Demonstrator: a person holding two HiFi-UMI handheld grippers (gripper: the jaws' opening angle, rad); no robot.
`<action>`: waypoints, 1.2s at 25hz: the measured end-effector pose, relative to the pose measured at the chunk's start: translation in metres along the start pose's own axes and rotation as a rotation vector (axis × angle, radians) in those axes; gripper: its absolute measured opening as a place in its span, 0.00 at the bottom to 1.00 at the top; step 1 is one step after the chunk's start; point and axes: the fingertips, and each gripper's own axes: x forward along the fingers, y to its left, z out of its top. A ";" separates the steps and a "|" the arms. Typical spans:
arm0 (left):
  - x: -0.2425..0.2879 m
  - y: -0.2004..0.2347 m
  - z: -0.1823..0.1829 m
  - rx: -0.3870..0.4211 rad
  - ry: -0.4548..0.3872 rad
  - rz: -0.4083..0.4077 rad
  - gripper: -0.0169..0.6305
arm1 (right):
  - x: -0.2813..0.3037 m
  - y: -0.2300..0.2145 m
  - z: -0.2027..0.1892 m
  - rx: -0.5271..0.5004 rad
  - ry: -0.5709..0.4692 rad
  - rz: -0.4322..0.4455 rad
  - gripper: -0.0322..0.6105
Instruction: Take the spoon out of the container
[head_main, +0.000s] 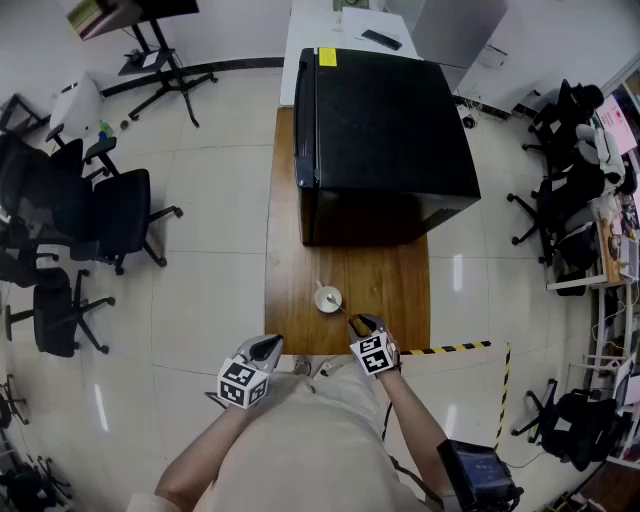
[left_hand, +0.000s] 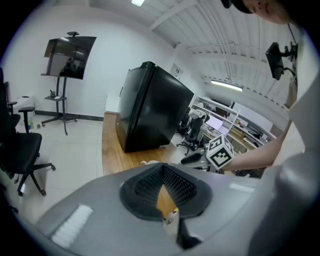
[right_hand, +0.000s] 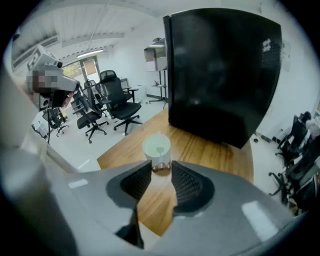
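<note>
We put right gripper (head_main: 367, 323) nearest, fingers apart; thin metal spoon (head_main: 343, 309) leans handle-first from small white round container (head_main: 328, 299) toward them; left gripper (head_main: 267, 346) fingers together.

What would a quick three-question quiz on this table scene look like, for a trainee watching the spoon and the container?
1. Pick one: the white container stands on A the floor, B the wooden table, C the top of the black cabinet.
2. True or false: the left gripper has its jaws together with nothing between them.
3. Fill in: the spoon leans out of the white container toward the ____ gripper.
Key: 1 B; 2 true; 3 right, meaning the right gripper.
</note>
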 end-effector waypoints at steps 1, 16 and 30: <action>-0.001 -0.003 -0.002 -0.003 -0.007 0.001 0.01 | 0.000 0.005 0.011 0.005 -0.023 0.009 0.31; -0.066 -0.122 -0.093 -0.096 -0.124 0.201 0.01 | -0.176 0.067 -0.125 0.068 -0.331 0.052 0.38; -0.096 -0.244 -0.149 -0.077 -0.170 0.265 0.01 | -0.251 0.054 -0.185 0.122 -0.398 0.061 0.36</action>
